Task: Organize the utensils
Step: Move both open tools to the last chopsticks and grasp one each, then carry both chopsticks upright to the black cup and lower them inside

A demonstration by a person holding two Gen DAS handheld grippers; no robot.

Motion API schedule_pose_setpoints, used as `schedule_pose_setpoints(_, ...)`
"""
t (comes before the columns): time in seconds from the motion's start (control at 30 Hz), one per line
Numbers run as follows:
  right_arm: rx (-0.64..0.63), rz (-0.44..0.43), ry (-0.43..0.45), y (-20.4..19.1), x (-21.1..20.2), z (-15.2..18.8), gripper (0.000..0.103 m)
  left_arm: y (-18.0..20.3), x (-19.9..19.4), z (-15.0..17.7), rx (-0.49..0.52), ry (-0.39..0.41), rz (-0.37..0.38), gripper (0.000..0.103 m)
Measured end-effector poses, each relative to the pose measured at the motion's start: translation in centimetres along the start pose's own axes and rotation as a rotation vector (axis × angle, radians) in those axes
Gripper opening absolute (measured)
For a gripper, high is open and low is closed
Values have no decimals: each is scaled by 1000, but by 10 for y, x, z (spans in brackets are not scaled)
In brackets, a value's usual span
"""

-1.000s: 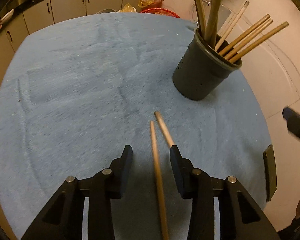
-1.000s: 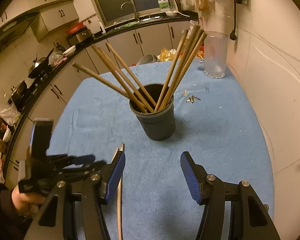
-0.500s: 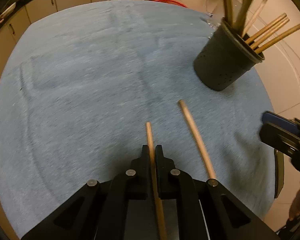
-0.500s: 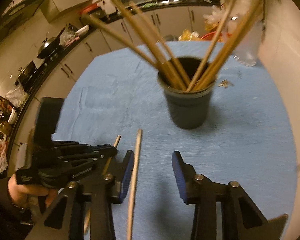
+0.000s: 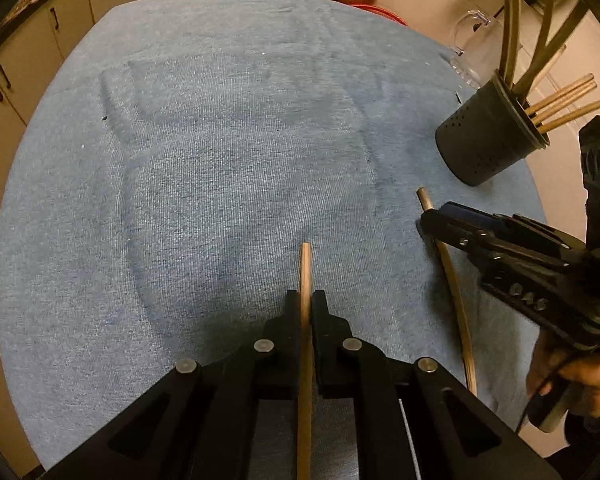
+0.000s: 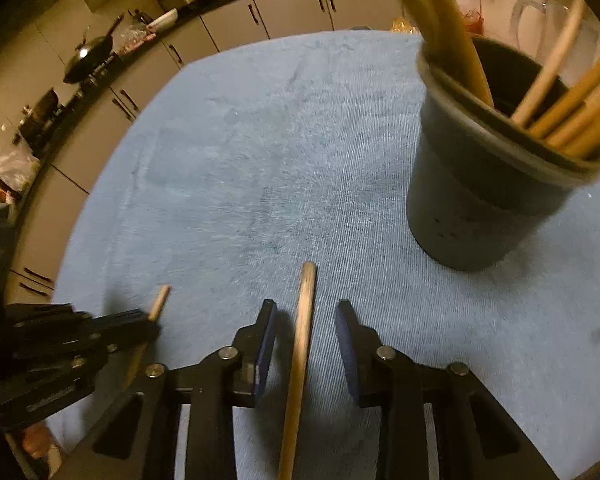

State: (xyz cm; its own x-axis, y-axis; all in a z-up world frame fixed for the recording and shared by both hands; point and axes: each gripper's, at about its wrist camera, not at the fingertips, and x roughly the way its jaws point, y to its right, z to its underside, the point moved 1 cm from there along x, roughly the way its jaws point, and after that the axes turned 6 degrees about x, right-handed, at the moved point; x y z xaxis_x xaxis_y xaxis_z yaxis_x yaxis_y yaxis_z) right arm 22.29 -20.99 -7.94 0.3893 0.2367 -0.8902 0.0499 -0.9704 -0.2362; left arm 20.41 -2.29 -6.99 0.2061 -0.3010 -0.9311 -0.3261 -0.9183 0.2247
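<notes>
Two wooden chopsticks lie on a blue cloth. My left gripper (image 5: 306, 300) is shut on one chopstick (image 5: 305, 264), whose tip pokes out past the pads. My right gripper (image 6: 306, 316) straddles the other chopstick (image 6: 306, 304); its jaws are closing, and a gap shows on both sides of the stick. The left wrist view shows that second chopstick (image 5: 454, 292) at the right, under the right gripper (image 5: 432, 222). A dark utensil holder (image 6: 484, 200) with several chopsticks stands at the right, also seen as the holder (image 5: 480, 144) in the left wrist view.
The blue cloth (image 5: 220, 140) covers a round table. A clear glass pitcher (image 5: 472, 36) stands behind the holder near the wall. Kitchen cabinets (image 6: 236, 24) and a counter with pans run along the far side. A person's hand (image 5: 572, 376) holds the right gripper.
My left gripper shut on its chopstick and shifted left. My right gripper came down close to the cloth, moved over the second chopstick and narrowed its jaws around it.
</notes>
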Motion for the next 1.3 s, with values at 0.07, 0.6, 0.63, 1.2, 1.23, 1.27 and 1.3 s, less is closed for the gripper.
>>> schedule_pose_setpoints(0.07, -43, 40, 6, -6, 4, -2, 23, -3, 0, -4, -5, -7, 3, 7)
schedule_pose_setpoints(0.6, -84, 72, 57, -5, -40, -1, 9, 24, -13, -41, 13, 37, -14, 6)
schedule_pose_setpoints(0.63, -88, 70, 65, -5, -45, -1, 9, 26, -20, -43, 13, 54, -9, 6)
schedule_pose_setpoints(1.2, -66, 0, 240, -4, -142, -7, 9, 54, -115, -49, 83, 258, 58, 6)
schedule_pose_setpoints(1.23, -61, -7, 253, -2, -149, -8, 9, 57, -123, -51, 87, 274, 65, 6)
schedule_pose_setpoints(1.27, -52, -17, 272, 0, -159, -9, 9, 59, -125, -52, 92, 286, 69, 5)
schedule_pose_setpoints(1.3, -46, -21, 283, 2, -166, -9, 9, 61, -132, -53, 96, 299, 73, 5)
